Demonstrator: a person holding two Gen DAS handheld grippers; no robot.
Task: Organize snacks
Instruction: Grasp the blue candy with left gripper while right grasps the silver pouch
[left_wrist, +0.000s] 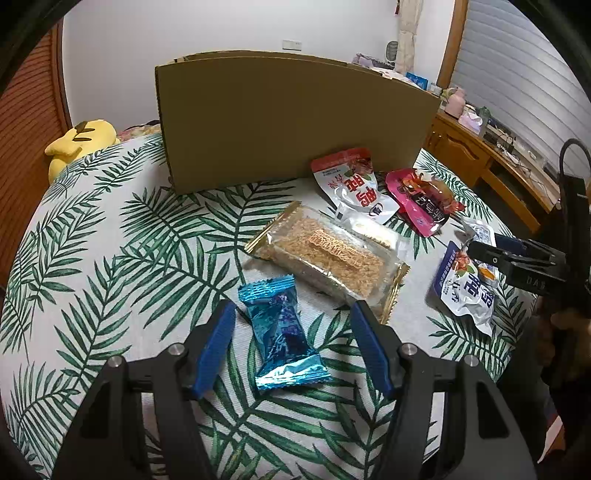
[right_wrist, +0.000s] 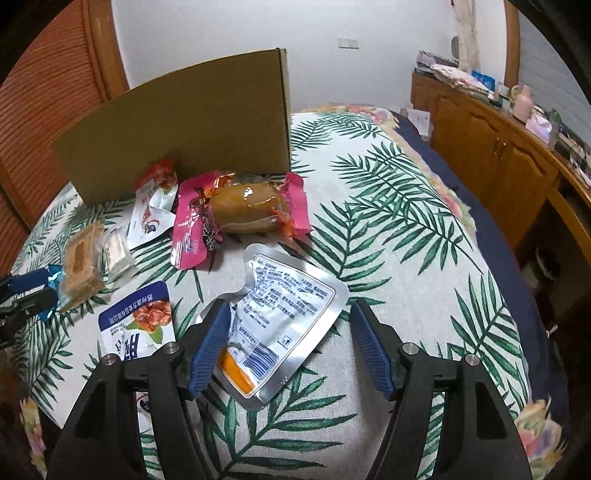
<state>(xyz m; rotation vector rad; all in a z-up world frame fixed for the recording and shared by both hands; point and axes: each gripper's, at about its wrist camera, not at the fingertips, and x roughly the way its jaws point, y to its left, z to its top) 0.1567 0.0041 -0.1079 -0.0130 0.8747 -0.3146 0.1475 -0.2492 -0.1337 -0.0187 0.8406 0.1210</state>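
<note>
My left gripper (left_wrist: 293, 314) is open, its blue fingers either side of a shiny blue candy packet (left_wrist: 282, 336) on the leaf-print cloth. Past it lies a clear pack of floss cake (left_wrist: 327, 258), then a red-and-white pouch (left_wrist: 352, 184) and a pink pouch (left_wrist: 421, 201) by the brown cardboard box (left_wrist: 288, 118). My right gripper (right_wrist: 290, 314) is open over a silver pouch (right_wrist: 284, 317) lying print-side up. A blue-and-white pouch (right_wrist: 138, 321) lies to its left. The pink pouch (right_wrist: 243, 210) and the box (right_wrist: 177, 140) are beyond.
The leaf-print cloth (right_wrist: 399, 236) covers a round-edged surface that drops off on the right. A wooden sideboard (right_wrist: 491, 147) with clutter stands at the right. A yellow plush toy (left_wrist: 79, 142) sits at the far left edge. The right gripper shows in the left wrist view (left_wrist: 480, 251).
</note>
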